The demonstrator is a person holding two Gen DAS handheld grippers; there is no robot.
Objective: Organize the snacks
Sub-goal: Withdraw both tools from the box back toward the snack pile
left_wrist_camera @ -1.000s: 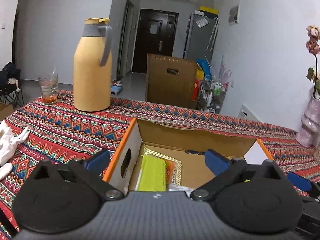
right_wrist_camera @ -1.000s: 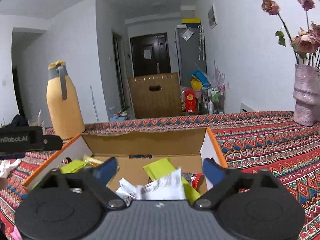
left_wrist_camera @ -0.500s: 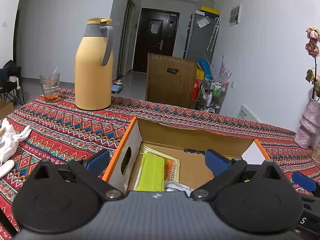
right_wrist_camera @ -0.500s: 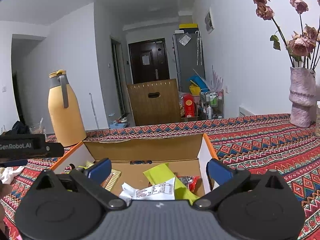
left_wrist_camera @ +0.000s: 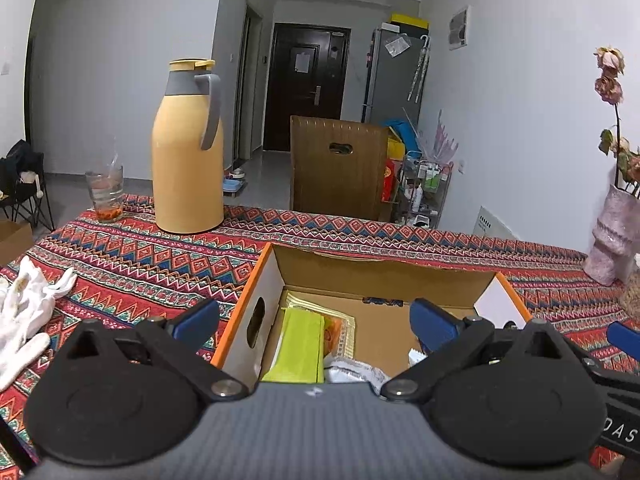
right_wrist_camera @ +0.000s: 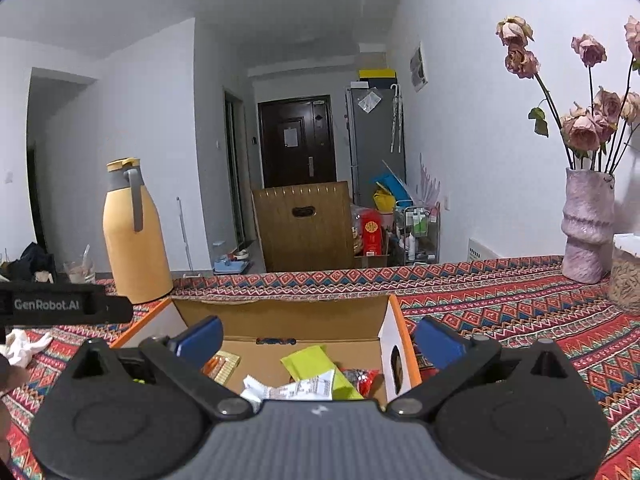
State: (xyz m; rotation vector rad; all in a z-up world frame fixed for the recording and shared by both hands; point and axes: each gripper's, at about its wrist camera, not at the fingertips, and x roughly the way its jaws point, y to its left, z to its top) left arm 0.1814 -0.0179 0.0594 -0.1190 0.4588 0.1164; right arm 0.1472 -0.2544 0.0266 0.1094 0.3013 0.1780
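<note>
Box [left_wrist_camera: 276,280] orange-rimmed, snacks [left_wrist_camera: 300,350] inside — both tongs [left_wrist_camera: 316,324] [right_wrist_camera: 320,340] spread, empty.

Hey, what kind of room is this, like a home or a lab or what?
Most likely a lived-in flat, at a dining table. A patterned tablecloth covers it, with a thermos and a vase of dried roses on top, and a fridge stands by the front door down the hall.

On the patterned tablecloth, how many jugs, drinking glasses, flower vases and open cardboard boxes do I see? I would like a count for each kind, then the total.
Yellow jug: 1
Drinking glass: 1
Flower vase: 1
Open cardboard box: 1
Total: 4
</note>
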